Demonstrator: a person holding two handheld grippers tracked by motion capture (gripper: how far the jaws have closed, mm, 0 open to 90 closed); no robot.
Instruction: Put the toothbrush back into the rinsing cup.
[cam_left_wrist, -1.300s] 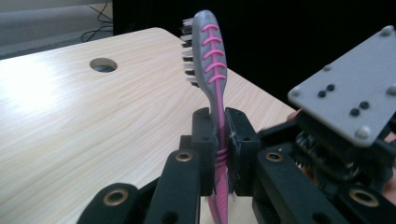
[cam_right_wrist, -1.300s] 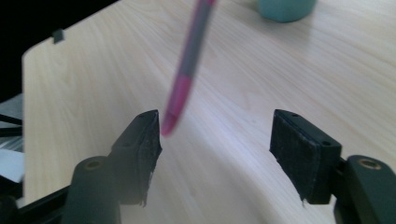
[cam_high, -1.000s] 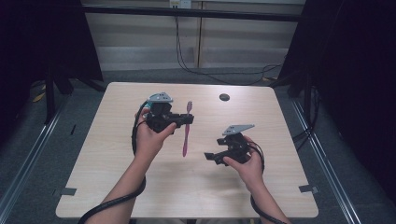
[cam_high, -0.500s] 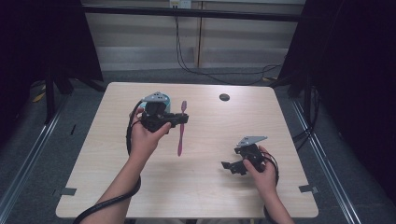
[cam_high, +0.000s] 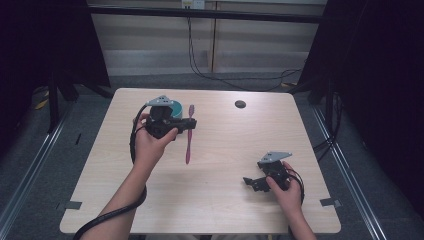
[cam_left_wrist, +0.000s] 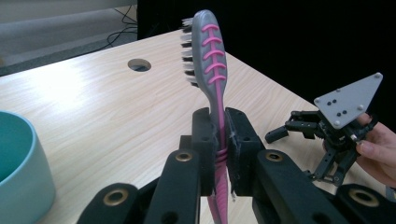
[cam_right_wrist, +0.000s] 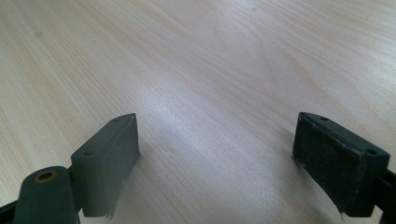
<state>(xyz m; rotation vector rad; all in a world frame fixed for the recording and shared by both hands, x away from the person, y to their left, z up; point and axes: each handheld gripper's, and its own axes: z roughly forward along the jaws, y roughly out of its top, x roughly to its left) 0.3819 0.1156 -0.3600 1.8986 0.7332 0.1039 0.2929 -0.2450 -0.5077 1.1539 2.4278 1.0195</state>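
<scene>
Currently the left gripper (cam_left_wrist: 218, 154) has its jaws clamped on the pink toothbrush (cam_left_wrist: 209, 60) above the surface (cam_high: 225, 145) beside the teal cup (cam_left_wrist: 16, 163), so lower it bristles-up steadily, while the right gripper (cam_right_wrist: 215, 158), jaws spread, rests empty.

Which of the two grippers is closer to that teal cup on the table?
The left. The left gripper holds the pink toothbrush right beside the teal cup, at the table's far left. The right gripper is open and empty, far off toward the near right corner.
</scene>
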